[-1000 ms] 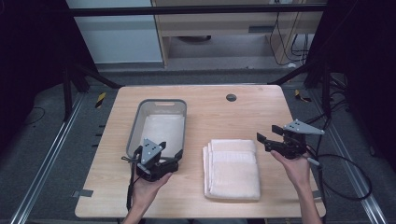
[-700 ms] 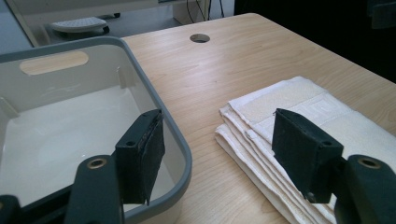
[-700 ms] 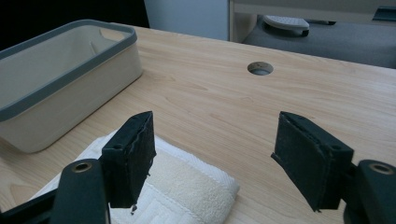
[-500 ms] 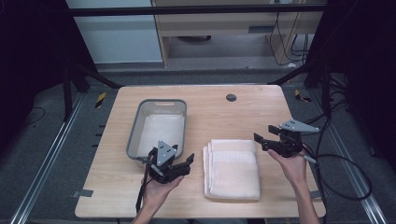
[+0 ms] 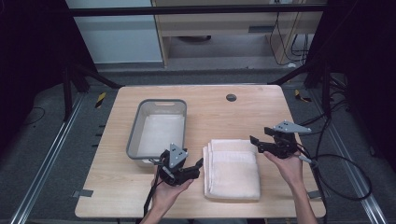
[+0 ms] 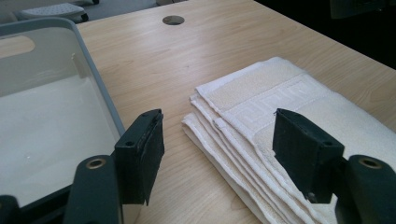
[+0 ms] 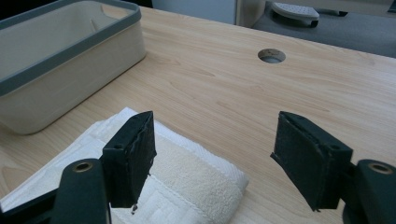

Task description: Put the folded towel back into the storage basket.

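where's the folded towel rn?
In the high view the folded white towel lies on the table's near-right part, beside the grey bin, between the left tongs and right tongs.

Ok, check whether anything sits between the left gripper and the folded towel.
Nothing visible does. The left gripper, jaws open, faces the folded towel's layered edge across bare table. The grey bin stands off to the side, clear of that path.

- Wooden table (image 5: pixel 219 116), pale grain, with a round hole (image 5: pixel 231 97) near its far edge.
- Folded white towel (image 5: pixel 232 170) lies flat.
- Grey-rimmed bin (image 5: pixel 159 128) beside it, apparently empty.
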Demonstrator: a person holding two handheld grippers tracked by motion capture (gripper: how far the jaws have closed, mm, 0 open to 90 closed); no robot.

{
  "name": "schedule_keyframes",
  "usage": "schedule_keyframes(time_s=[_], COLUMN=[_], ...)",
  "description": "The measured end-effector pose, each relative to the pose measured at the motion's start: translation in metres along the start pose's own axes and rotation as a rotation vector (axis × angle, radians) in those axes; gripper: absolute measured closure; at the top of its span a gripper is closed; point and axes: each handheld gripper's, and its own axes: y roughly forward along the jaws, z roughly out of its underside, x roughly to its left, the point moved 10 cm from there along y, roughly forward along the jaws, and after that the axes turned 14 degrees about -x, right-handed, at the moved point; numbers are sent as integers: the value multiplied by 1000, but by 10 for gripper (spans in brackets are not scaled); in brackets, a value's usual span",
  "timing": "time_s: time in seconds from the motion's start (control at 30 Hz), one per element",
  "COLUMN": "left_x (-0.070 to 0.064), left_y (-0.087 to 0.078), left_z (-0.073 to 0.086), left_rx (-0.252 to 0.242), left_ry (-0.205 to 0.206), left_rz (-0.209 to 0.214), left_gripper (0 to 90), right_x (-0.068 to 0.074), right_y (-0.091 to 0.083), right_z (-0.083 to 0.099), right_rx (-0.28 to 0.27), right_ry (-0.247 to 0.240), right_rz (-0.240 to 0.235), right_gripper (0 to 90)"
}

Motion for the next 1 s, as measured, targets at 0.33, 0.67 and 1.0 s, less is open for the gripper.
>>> schedule_keyframes(time_s=[0.33,0.67,1.0], left_x=[-11,-24,-36], left_y=[7,19,29], left_z=[15,34,51], left_rx=[37,96,145], left_ry=[10,23,37], left_rz=[21,48,72], left_gripper=[327,314,299], right_x=[6,5,2], right_y=[5,10,12], right_z=[7,25,37], right_rx=[16,48,73], right_ry=[-3,8,30], right_rz=[-18,-30,-25], right_gripper=[288,293,298])
